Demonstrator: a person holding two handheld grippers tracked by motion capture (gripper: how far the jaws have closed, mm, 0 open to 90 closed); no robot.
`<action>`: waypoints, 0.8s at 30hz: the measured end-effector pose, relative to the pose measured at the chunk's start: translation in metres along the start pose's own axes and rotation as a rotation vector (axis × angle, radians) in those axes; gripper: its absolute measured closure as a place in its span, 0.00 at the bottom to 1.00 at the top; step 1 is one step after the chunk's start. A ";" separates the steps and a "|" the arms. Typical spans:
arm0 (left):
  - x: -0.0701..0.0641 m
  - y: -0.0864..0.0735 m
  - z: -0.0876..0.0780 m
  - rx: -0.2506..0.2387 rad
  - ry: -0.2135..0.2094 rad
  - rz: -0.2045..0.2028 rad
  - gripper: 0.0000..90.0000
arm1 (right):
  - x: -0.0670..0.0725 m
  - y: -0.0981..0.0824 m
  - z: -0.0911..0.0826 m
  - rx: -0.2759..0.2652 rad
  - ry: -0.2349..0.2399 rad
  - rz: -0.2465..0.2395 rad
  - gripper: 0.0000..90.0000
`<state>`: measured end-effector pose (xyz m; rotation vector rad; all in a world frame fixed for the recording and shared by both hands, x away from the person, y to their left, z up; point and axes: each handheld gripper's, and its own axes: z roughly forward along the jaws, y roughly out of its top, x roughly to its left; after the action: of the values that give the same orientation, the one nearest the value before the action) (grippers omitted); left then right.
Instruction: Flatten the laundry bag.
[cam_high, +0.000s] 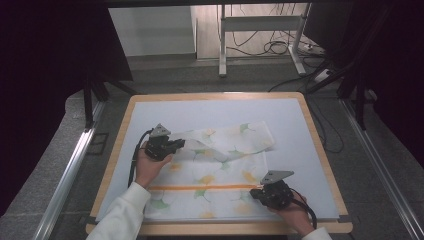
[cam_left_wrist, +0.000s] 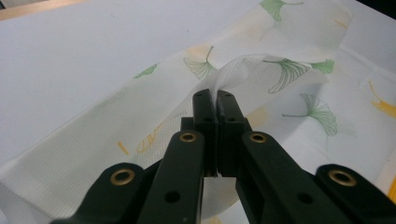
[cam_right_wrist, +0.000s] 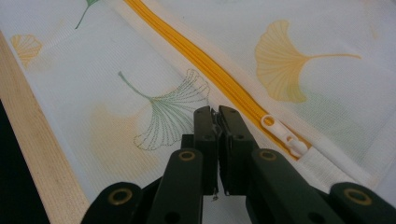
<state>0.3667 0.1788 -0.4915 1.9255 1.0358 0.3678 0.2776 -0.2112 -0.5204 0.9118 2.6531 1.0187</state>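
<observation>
Left gripper (cam_left_wrist: 214, 95): jaws closed on a raised fold of the mesh zipper bag (cam_high: 220, 172).
Right gripper (cam_right_wrist: 215, 114): jaws closed together, tips over the bag, just beside the white zipper pull (cam_right_wrist: 280, 130); no pinch discernible.
Bag: lies flat over the counter's (cam_high: 210, 107) near half, far-left corner lifted and folded inward; orange zipper (cam_high: 200, 187) parallel to near edge.

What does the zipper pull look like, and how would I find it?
Start at the pale mat on the wooden table, then find the white mesh bag printed with green and yellow leaves. An orange-yellow zipper runs across it; follow that to the end beside the right claw. There sits the zipper pull, a small white plastic tab, the only white piece on the orange-yellow strip.
</observation>
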 end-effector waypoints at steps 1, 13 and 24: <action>0.001 0.001 0.001 -0.001 0.001 0.000 0.99 | 0.000 0.000 0.000 0.000 0.000 0.000 0.95; 0.027 0.011 0.016 0.007 0.034 -0.030 1.00 | -0.001 0.000 0.001 -0.005 0.009 0.005 0.95; 0.056 0.013 0.027 0.014 0.078 -0.079 0.99 | -0.002 0.001 0.002 -0.007 0.013 0.011 0.95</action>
<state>0.4238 0.2038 -0.5041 1.8893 1.1644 0.3950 0.2799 -0.2109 -0.5213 0.9224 2.6563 1.0396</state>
